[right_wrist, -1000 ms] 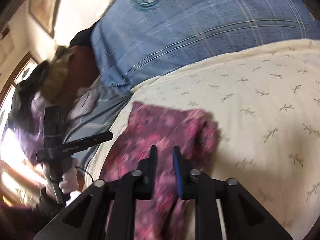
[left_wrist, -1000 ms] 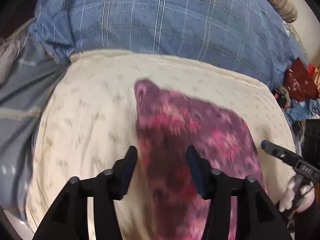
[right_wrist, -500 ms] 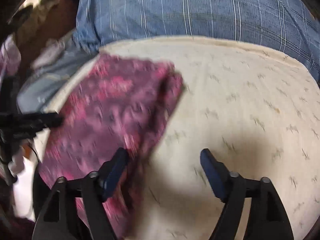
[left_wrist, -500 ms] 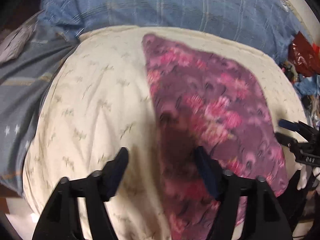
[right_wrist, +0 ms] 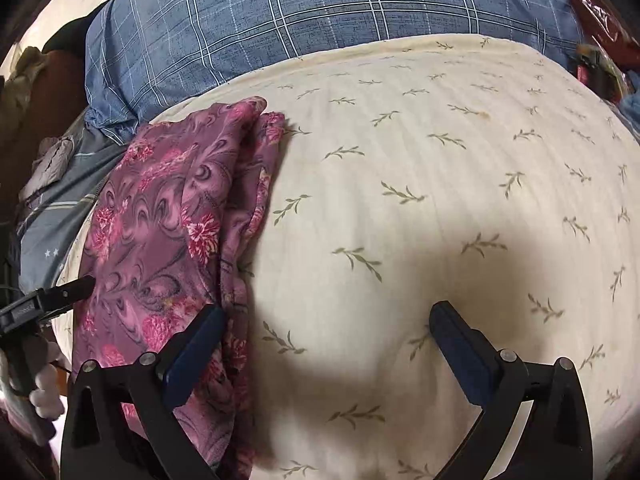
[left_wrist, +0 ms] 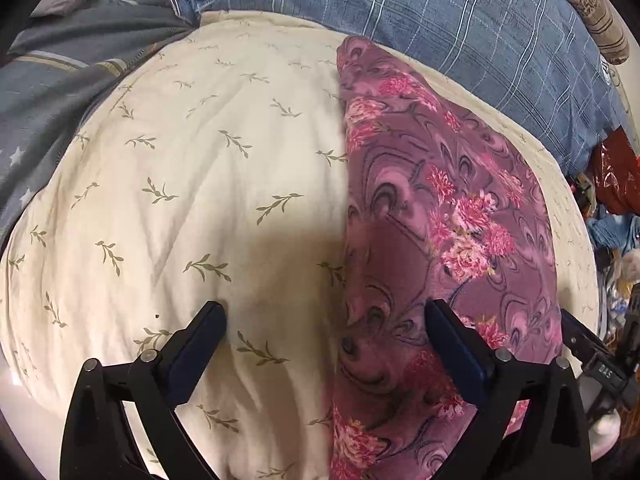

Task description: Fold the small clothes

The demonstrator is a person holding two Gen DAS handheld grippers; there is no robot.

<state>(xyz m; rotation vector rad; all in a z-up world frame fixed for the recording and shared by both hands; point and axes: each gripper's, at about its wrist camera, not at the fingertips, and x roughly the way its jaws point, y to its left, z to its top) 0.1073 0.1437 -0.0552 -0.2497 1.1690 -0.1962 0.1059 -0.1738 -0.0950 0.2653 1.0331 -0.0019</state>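
A purple garment with pink flowers lies folded lengthwise on a cream cushion with a leaf print. In the left wrist view it fills the right half; my left gripper is open and empty, its right finger over the cloth, its left over the cushion. In the right wrist view the garment lies at the left with its layered edge showing. My right gripper is open and empty, its left finger at the garment's edge. The right gripper shows at the left wrist view's right edge.
A blue plaid pillow lies behind the cushion. A grey striped cloth with stars lies to the left. Red and blue clutter sits at the right. The left gripper shows at the right wrist view's left edge.
Both grippers opened wide and let go of the garment. It now lies flat and still on the cushion, folded in half. Both views moved closer over the cushion.
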